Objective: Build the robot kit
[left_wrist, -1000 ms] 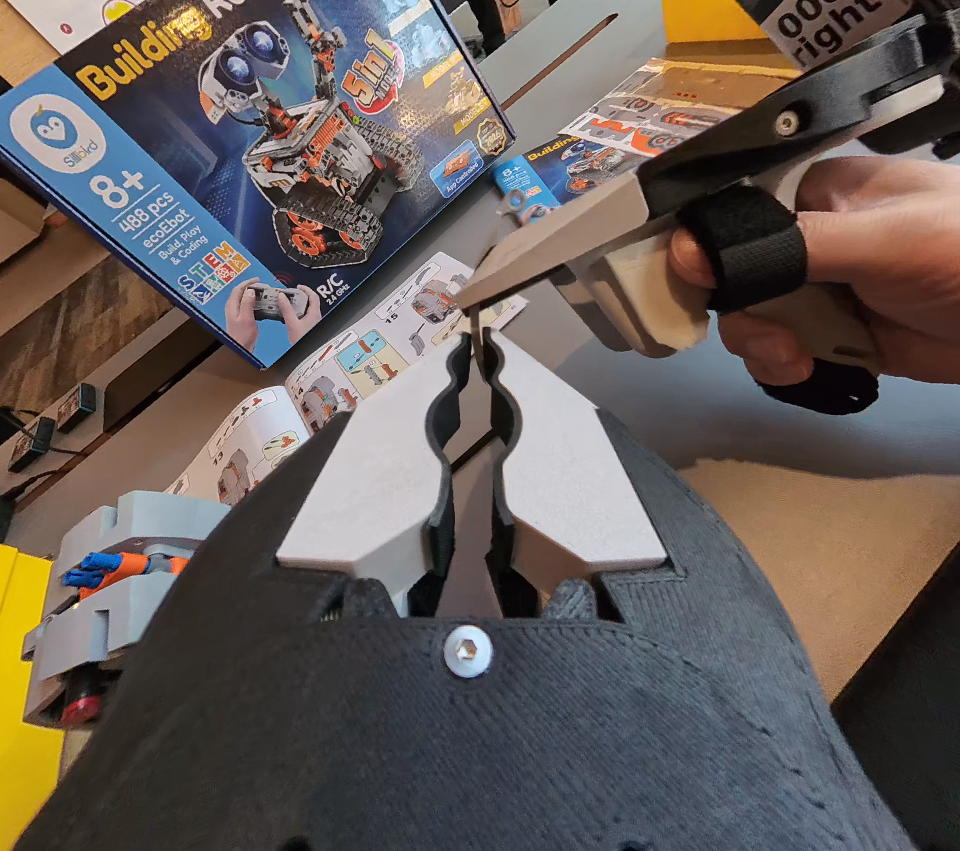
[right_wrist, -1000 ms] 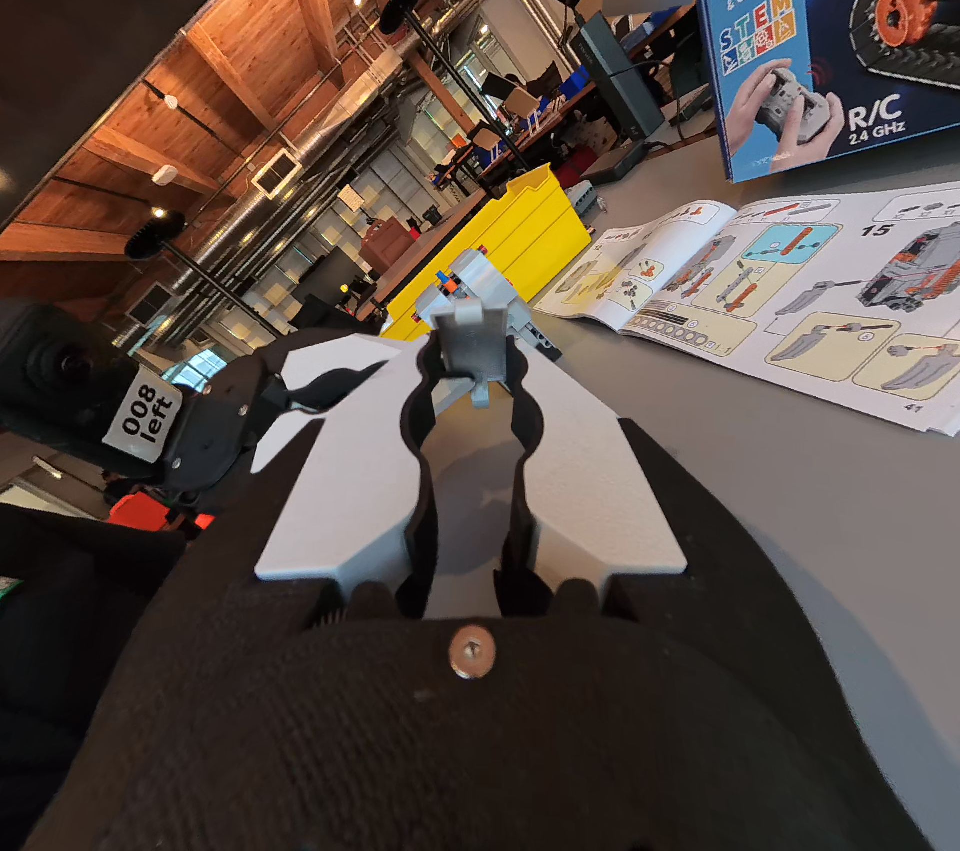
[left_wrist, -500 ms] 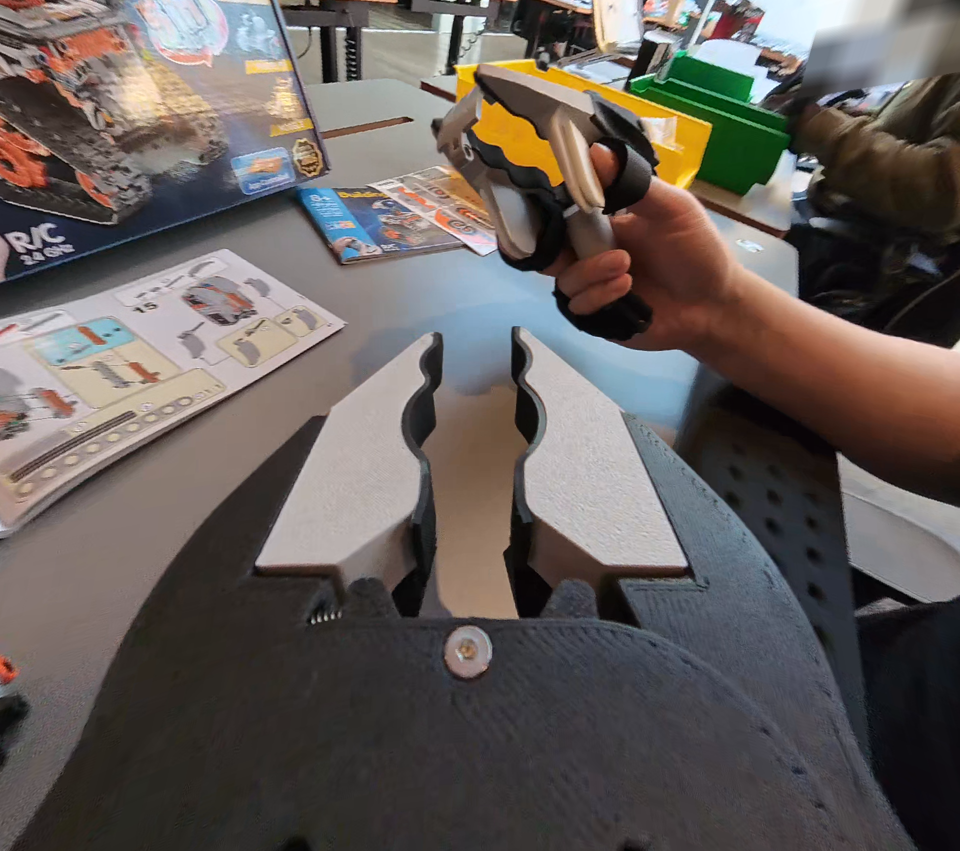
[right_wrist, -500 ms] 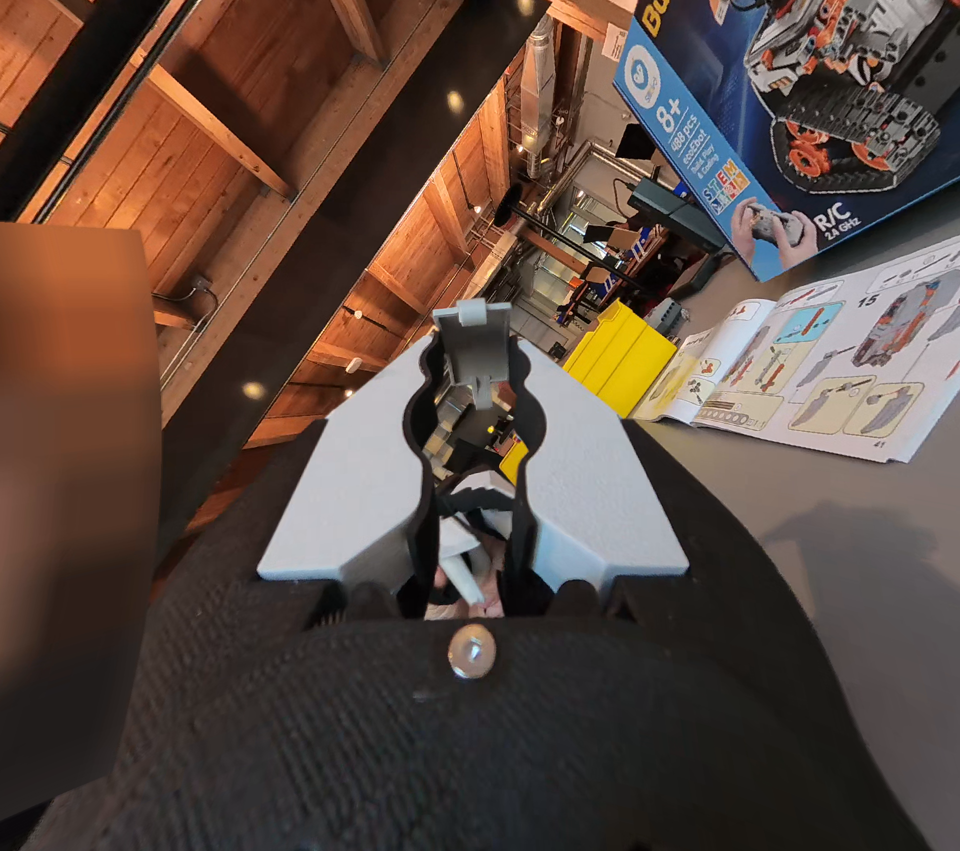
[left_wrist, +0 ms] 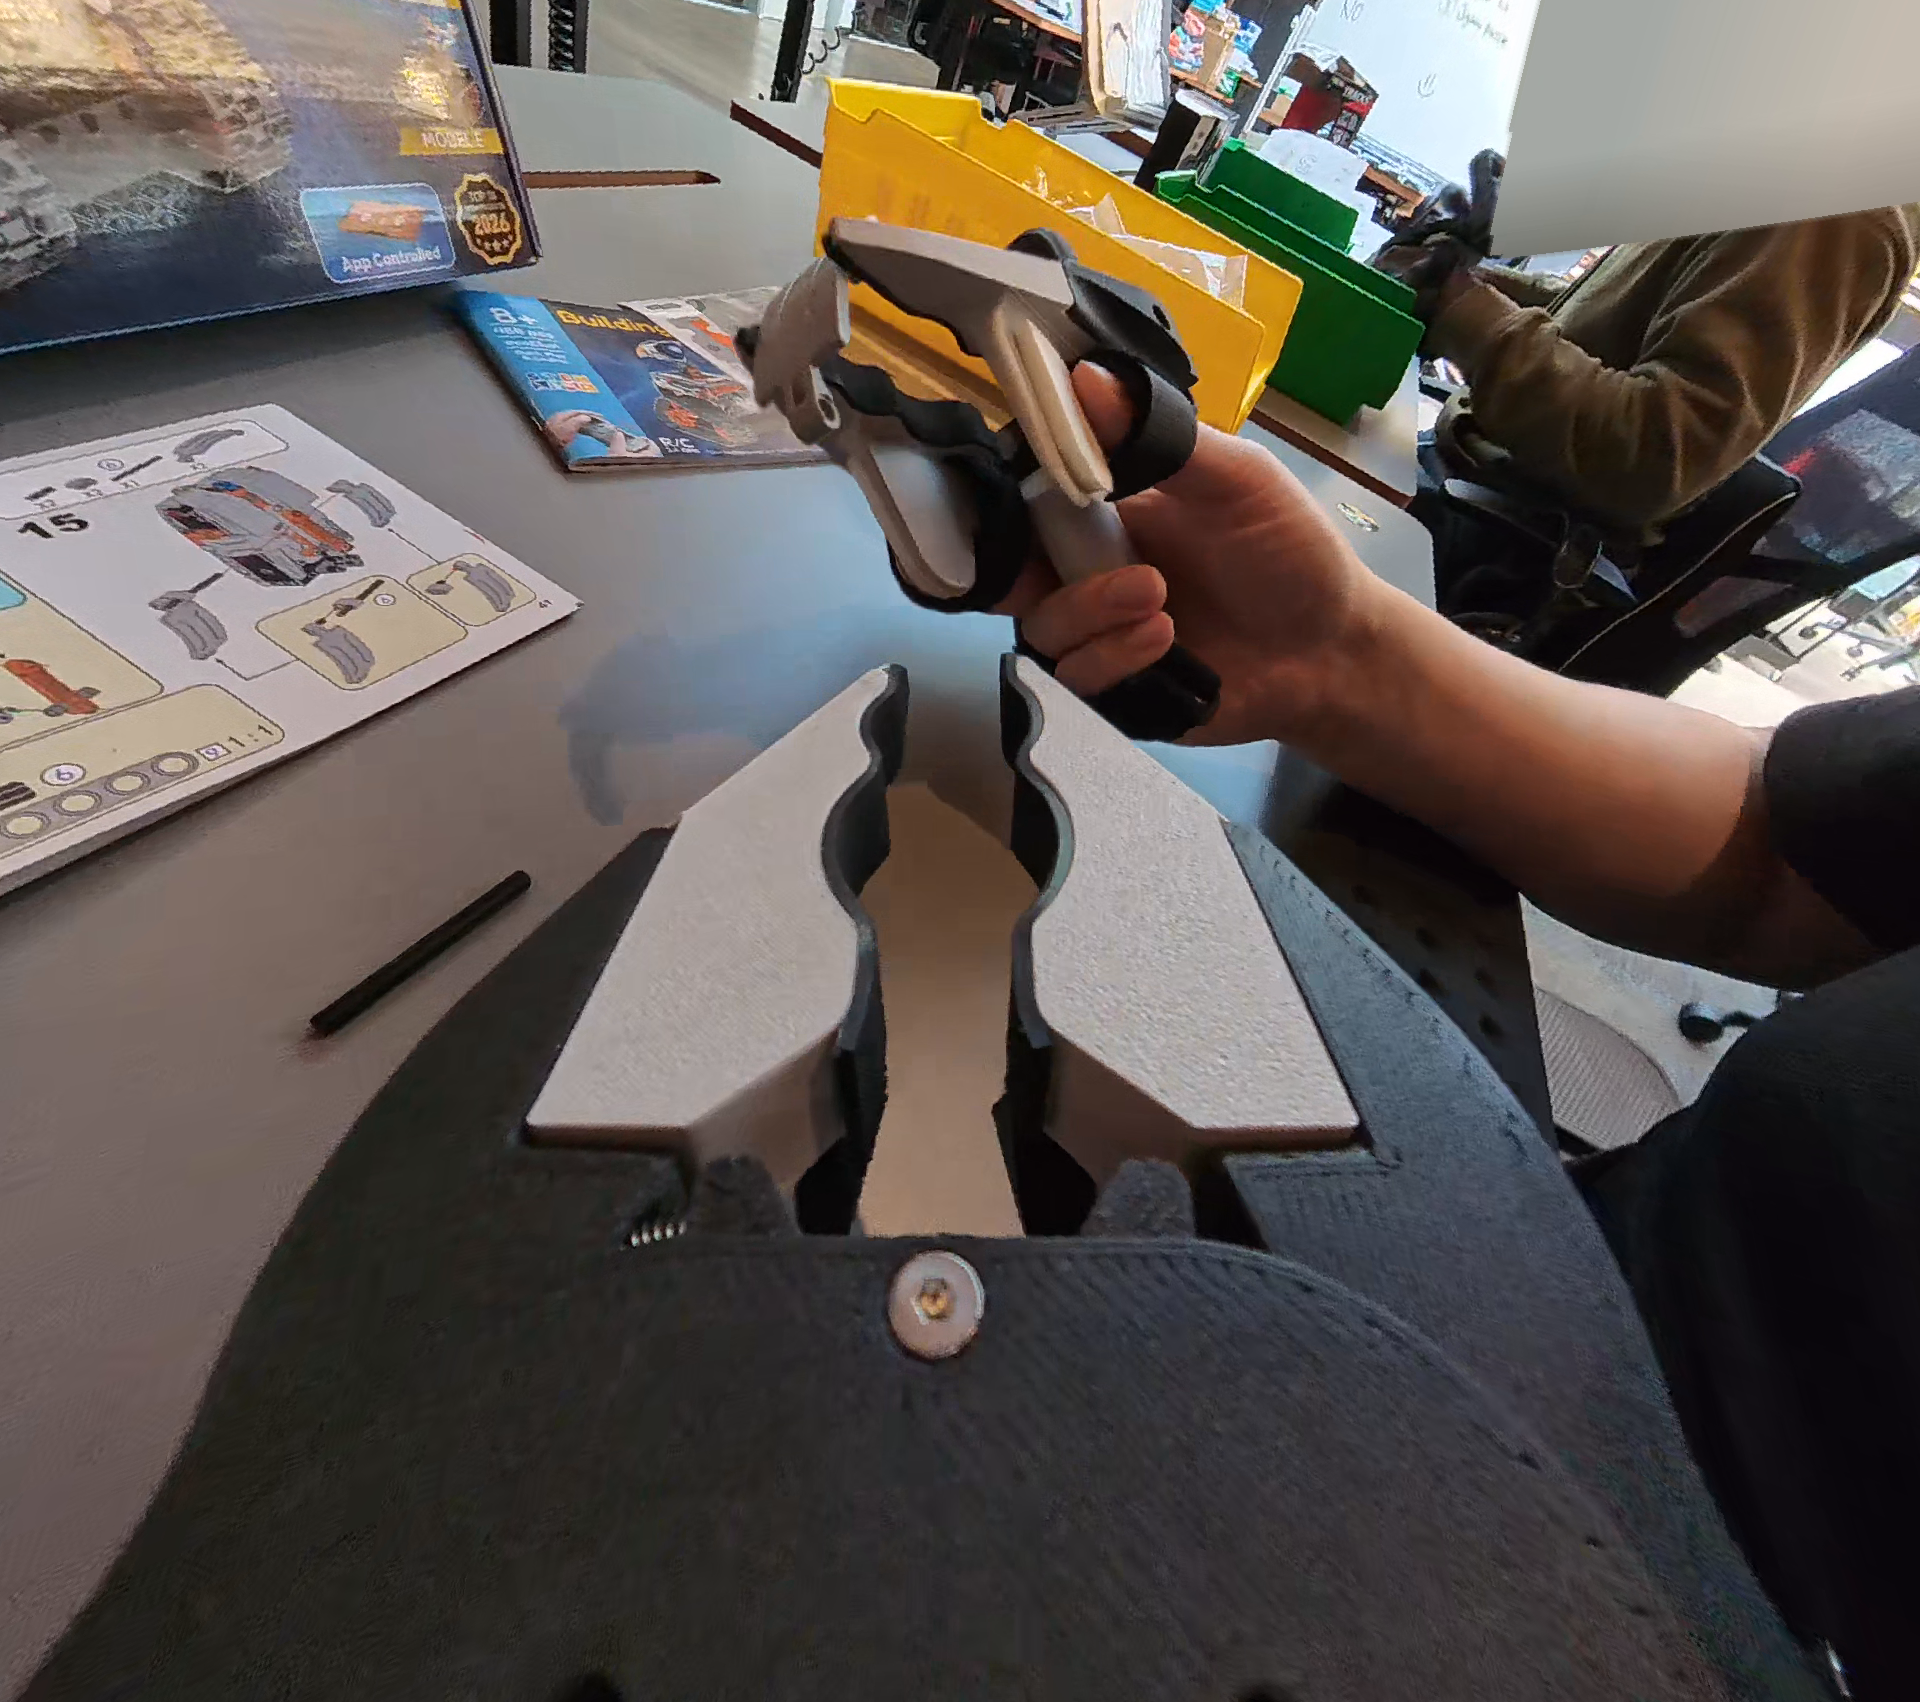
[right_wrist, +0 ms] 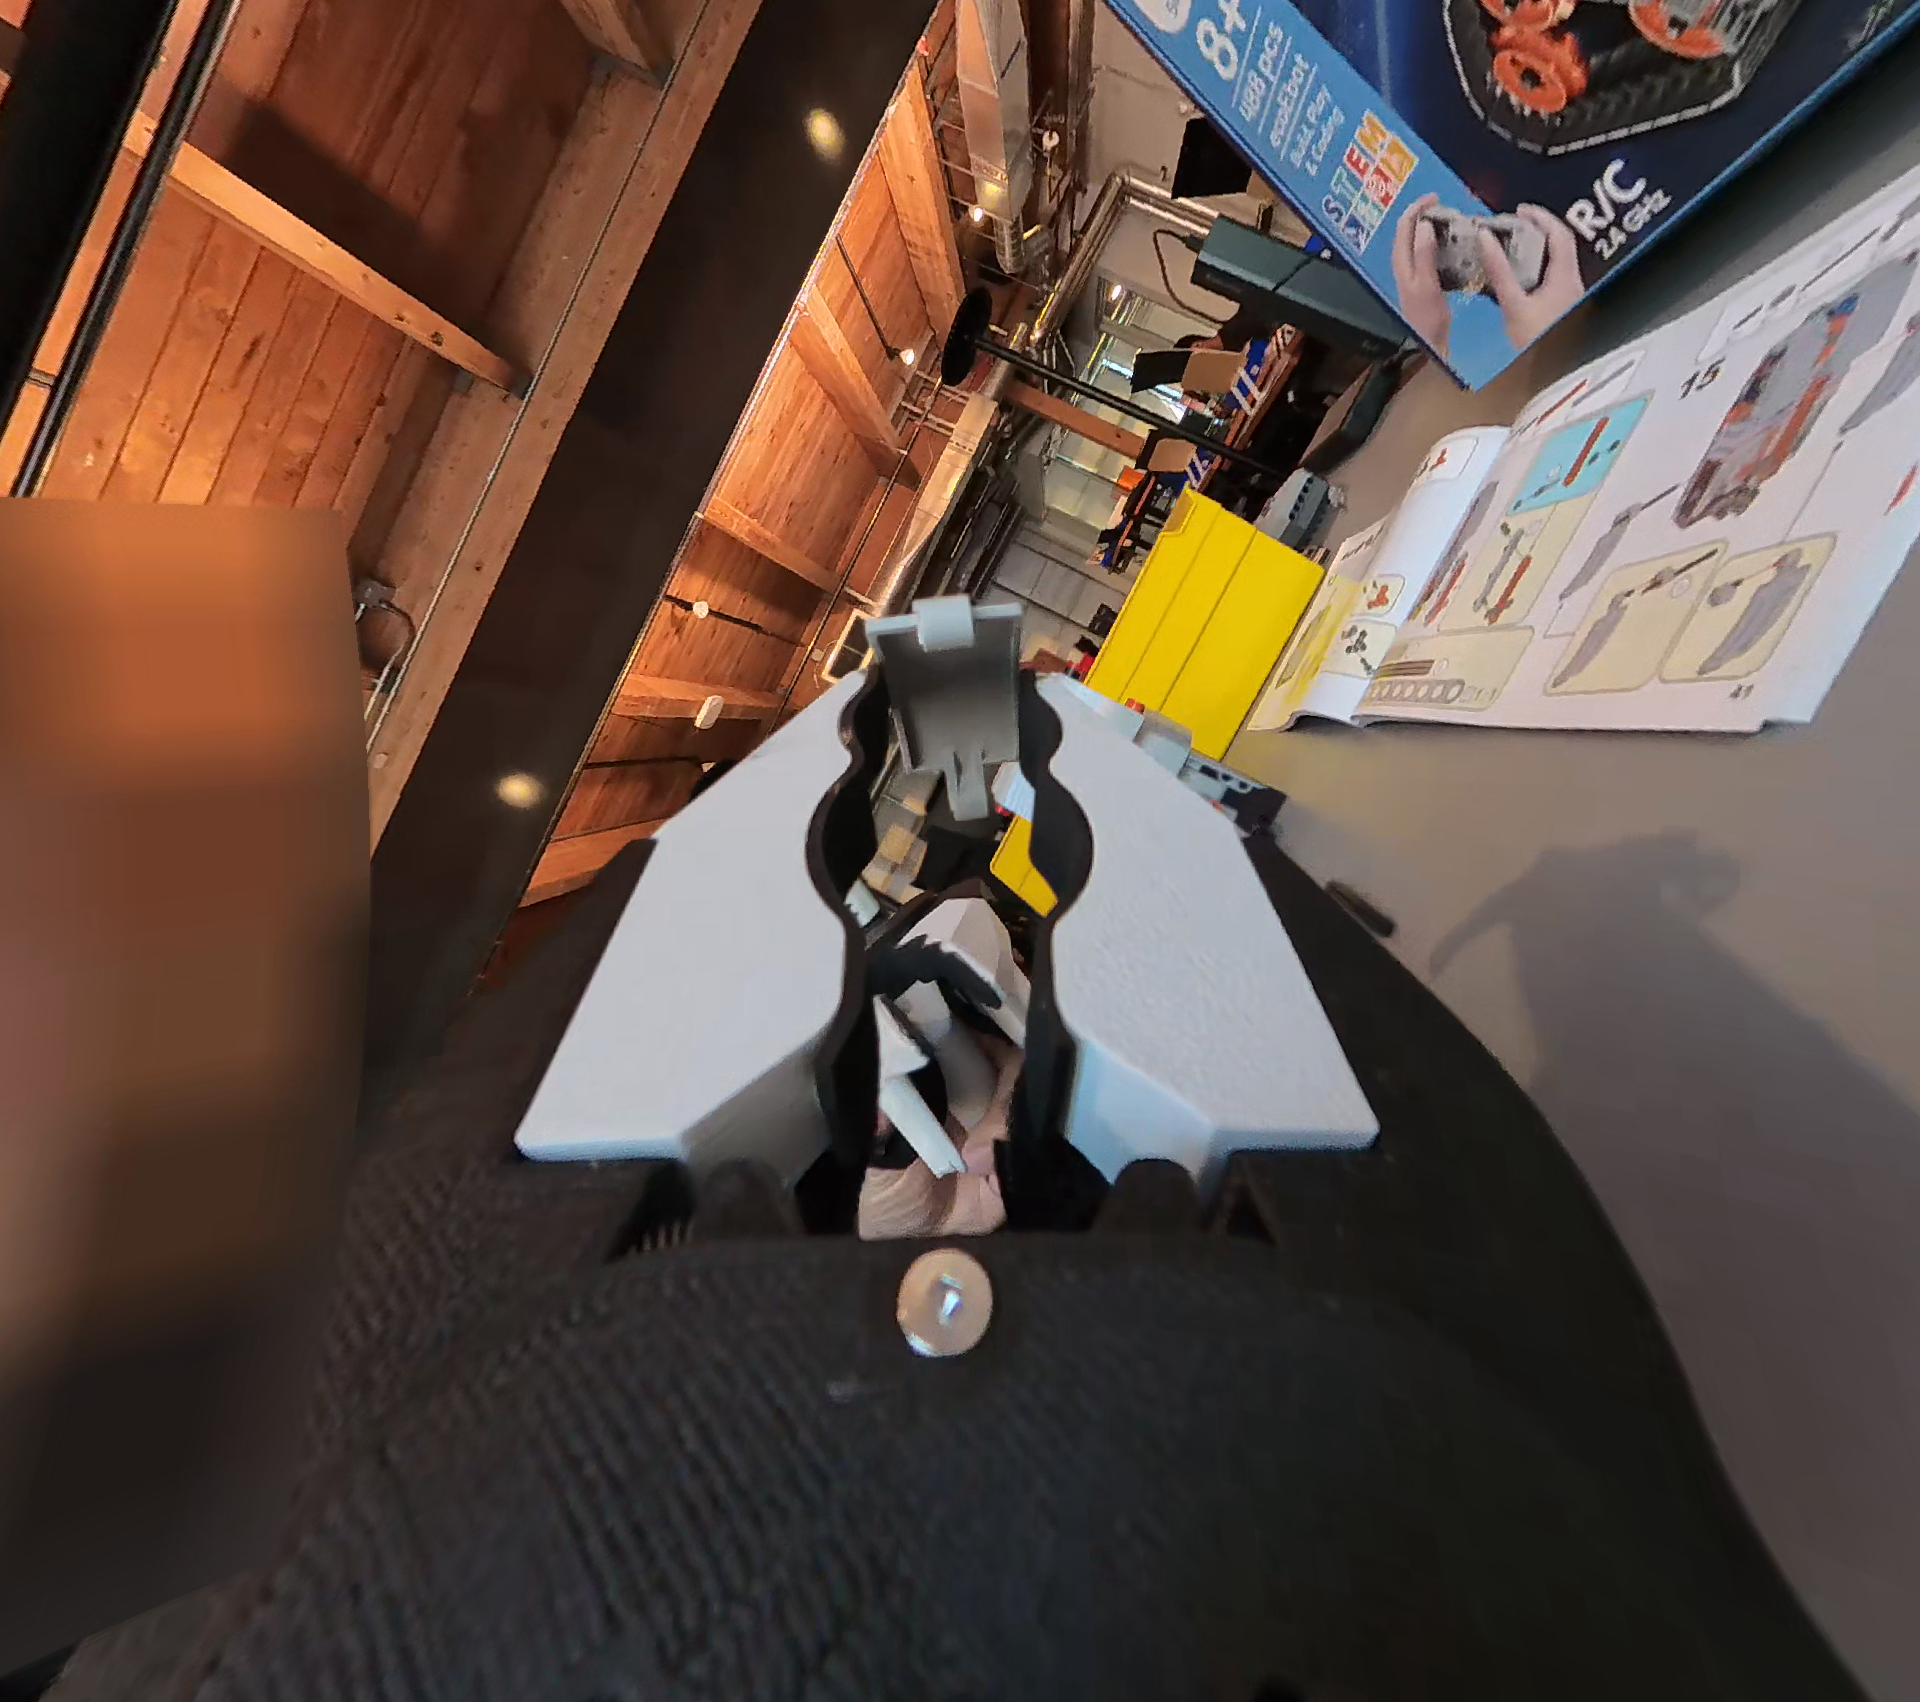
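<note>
Swung off the box front since a second ago, left gripper (left_wrist: 951, 686) now faces the right gripper (left_wrist: 800, 364), and its fingers, then closed on a thin part, stand parted with nothing between. Right gripper lifted clear of the table (left_wrist: 727, 634), tilted up toward the ceiling, fingers clamped on a grey piece (right_wrist: 951, 696) as before.

Grey piece sits at the very fingertips, top edge poking past them, a narrow stem hanging down into the gap (seen side-on from the left view as a curved panel with a round hole). Smooth moulded plastic, light grey. Gripper fingers matt, grainy pale grey, with wavy black inner pads; bodies black with a ribbed printed texture.

Black rod (left_wrist: 421, 951) lying on the table left of the left gripper, apart from it. Open manual (left_wrist: 239, 592) beyond, a closed booklet (left_wrist: 623, 385) farther off, blue box (left_wrist: 249, 52) standing upright behind. Table matt grey, flat. Yellow bin (left_wrist: 935, 198) and green bin (left_wrist: 1340, 302) behind the right gripper. Workshop room: timber ceiling (right_wrist: 312, 198) with beams, long benches, a whiteboard (left_wrist: 1423, 21), a seated person (left_wrist: 1662, 364) at the right.
</note>
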